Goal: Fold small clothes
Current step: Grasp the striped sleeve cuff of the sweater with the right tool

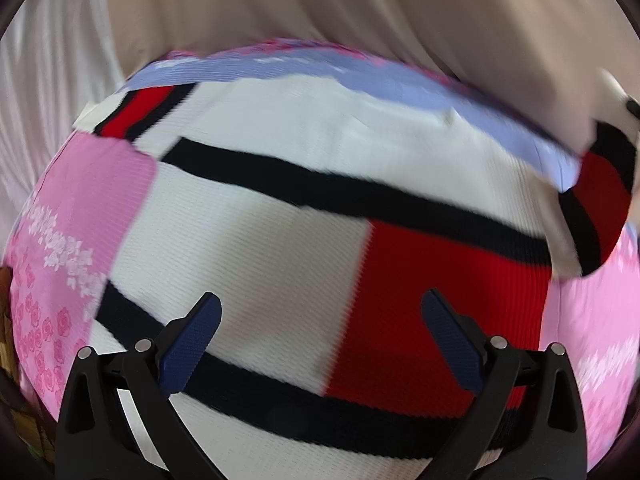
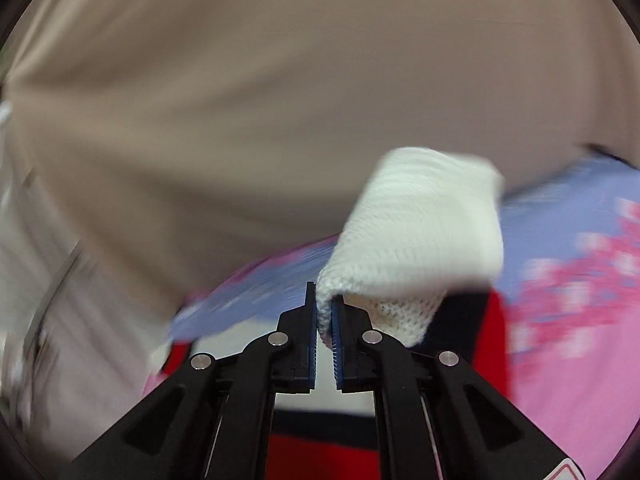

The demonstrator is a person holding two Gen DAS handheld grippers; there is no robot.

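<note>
A small white knit sweater [image 1: 280,184] with black stripes and red blocks lies spread on a pink and lilac flowered cloth [image 1: 76,208]. My left gripper [image 1: 320,320] is open just above the sweater's lower part, over the white and red blocks, holding nothing. My right gripper [image 2: 325,308] is shut on the white knit cuff of a sleeve [image 2: 420,224] and holds it lifted above the cloth [image 2: 580,280]. The lifted sleeve also shows at the right edge of the left wrist view [image 1: 600,184].
A beige curtain [image 1: 360,12] hangs behind the work surface and fills most of the right wrist view [image 2: 280,100]. A white pleated fabric [image 1: 52,92] hangs at the left. A brownish patterned object [image 1: 6,320] sits at the far left edge.
</note>
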